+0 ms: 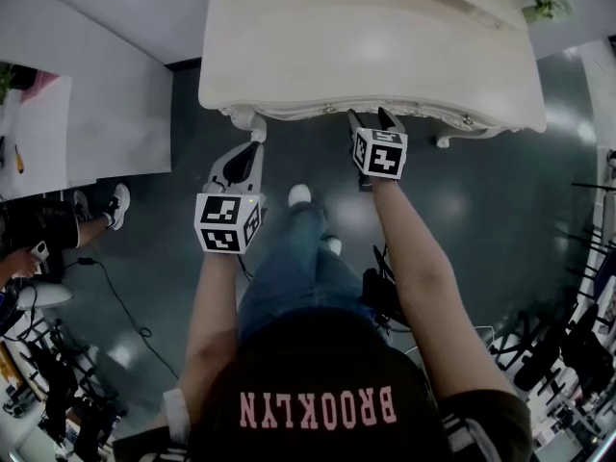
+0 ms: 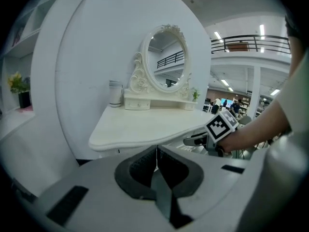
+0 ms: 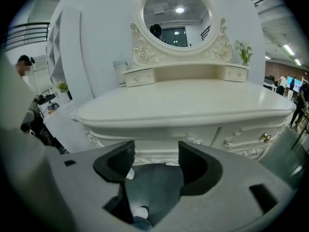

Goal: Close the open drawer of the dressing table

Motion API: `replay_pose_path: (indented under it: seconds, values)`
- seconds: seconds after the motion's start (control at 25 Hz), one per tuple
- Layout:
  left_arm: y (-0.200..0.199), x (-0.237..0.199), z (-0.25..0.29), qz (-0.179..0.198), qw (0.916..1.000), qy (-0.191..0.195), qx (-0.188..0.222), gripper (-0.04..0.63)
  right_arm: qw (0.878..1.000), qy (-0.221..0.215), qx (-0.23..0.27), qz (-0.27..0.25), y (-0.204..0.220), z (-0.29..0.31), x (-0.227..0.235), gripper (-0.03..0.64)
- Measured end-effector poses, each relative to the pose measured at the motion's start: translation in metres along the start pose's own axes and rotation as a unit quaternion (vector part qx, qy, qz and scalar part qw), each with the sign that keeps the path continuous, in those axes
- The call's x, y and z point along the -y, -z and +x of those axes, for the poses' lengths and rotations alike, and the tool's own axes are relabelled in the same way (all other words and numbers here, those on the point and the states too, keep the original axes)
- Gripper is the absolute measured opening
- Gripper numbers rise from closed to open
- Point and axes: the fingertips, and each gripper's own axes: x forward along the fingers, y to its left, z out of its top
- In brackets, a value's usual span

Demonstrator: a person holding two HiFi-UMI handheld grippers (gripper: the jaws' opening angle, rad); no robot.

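A: Where does the dressing table stand?

B: The cream bench (image 1: 366,56) fills the upper middle of the head view, on a dark, glossy floor (image 1: 462,219). The person stands in front of it, both arms stretched toward its front edge.

A: And the drawer?

B: In the right gripper view a drawer front (image 3: 248,138) with a metal knob shows at the lower right, under the bench top (image 3: 183,105). It looks flush with the carved front around it. No view shows a drawer standing out.

A: What about the right hand-held gripper (image 1: 372,118)?

B: Its jaws stand wide apart with nothing between them. In its own view the right hand-held gripper (image 3: 156,153) faces the middle of the carved front. In the head view its tips reach the bench's front edge, but contact cannot be told.

A: The left one?

B: The left hand-held gripper (image 1: 252,147) sits left of centre in the head view, near the bench's front left corner. Its own view shows the left hand-held gripper (image 2: 156,161) with jaws pressed together, holding nothing, and the bench (image 2: 145,127) from the side.

A: Anything on top?

B: An oval mirror (image 3: 176,16) in an ornate frame stands at the back. A small jar (image 3: 119,71) is to its left and a little plant (image 3: 244,50) to its right.
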Motion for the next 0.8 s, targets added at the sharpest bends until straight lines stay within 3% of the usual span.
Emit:
replay_pose_path:
  seconds: [0.48, 0.72, 0.8]
  values:
    - [0.003, 0.044, -0.055, -0.004, 0.9992, -0.011, 0.039, 0.005, 0.998, -0.030, 0.047, -0.013, 0.007, -0.089, -0.009, 0.267]
    - [-0.002, 0.055, -0.080, 0.004, 0.9979, -0.017, 0.062, 0.005, 0.996, -0.043, 0.082, -0.017, 0.003, -0.132, -0.020, 0.159]
    - [-0.007, 0.057, -0.088, 0.009, 0.9971, -0.023, 0.072, 0.005, 0.994, -0.050, 0.098, -0.020, -0.002, -0.148, -0.023, 0.042]
